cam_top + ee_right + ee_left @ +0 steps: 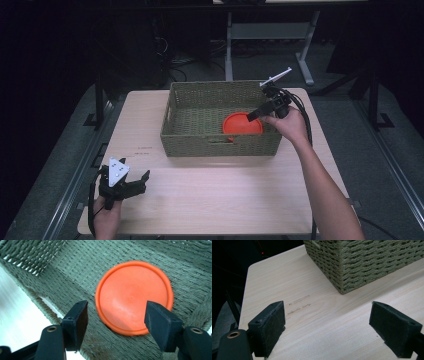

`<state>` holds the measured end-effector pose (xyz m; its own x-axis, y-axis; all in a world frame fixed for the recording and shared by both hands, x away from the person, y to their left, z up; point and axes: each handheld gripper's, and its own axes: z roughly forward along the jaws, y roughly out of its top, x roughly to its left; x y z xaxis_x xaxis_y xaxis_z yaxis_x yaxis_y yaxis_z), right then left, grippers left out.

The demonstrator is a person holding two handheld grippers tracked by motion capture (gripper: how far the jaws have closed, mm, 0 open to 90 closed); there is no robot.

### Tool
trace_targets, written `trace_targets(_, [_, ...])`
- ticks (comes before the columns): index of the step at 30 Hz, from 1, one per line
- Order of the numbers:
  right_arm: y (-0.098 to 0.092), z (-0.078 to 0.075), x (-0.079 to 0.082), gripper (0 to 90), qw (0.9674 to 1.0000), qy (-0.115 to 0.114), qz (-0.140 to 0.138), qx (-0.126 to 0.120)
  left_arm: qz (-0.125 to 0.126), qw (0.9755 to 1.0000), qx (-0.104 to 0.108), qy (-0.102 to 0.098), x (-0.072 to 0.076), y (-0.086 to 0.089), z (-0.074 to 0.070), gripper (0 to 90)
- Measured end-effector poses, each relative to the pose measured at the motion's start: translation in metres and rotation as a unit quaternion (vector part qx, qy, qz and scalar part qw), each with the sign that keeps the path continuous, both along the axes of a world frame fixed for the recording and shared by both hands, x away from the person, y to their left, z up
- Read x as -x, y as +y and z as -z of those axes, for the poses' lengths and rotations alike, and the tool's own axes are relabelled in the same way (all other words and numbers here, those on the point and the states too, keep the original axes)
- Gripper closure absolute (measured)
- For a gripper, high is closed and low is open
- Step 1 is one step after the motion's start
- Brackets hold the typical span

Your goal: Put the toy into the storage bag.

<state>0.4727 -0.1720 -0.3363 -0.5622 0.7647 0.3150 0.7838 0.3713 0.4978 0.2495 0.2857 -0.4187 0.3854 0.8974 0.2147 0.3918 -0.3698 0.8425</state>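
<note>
A green woven basket [220,142] stands on the pale wooden table [225,195], toward its far half, and an orange disc [242,124] — round, with a raised rim — lies flat on the basket's floor near the front wall, right of centre. The right gripper [254,114] reaches over the basket's right end, held by the person's right hand [290,125], with its jaws pointed in toward the disc. In the right gripper view the two black jaws stand wide apart above the orange disc [133,297], one on each side of its near edge, gripping nothing; whether they touch the disc cannot be told from here. The woven floor [75,277] of the basket spreads around the disc, and a handle slot in the wall shows at the left. The left gripper [134,185] sits low over the near left corner of the table, well apart from the basket, in the person's left hand [106,220]. Its padded jaws are spread wide and empty — between them lies bare table [324,325], with a basket corner [342,277] beyond and faint dark marks [299,302] on the wood.
</note>
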Motion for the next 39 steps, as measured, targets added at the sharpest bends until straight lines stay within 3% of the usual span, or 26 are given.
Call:
trace_targets(4, [-0.003, -0.002, 0.005, 35.1, 0.9997, -0.004, -0.003, -0.026, -0.001, 1.0, 0.0, 0.001, 0.0, 0.0, 0.0, 12.9])
trace_targets(11, [-0.007, -0.006, 0.015, 36.0, 0.9992, -0.011, -0.009, -0.036, 0.0, 1.0, 0.0, 0.0, 0.0, 0.0, 0.0, 12.9])
trace_targets(21, [-0.014, -0.014, 0.033, 35.6, 0.9988, -0.027, -0.019, -0.035, 0.0, 1.0, 0.001, 0.0, 0.0, 0.0, 0.0, 12.8])
trace_targets(39, [-0.011, -0.025, 0.079, 35.7, 0.9956, -0.065, -0.061, -0.028, 0.001, 1.0, -0.002, -0.001, 0.001, 0.0, -0.001, 12.8])
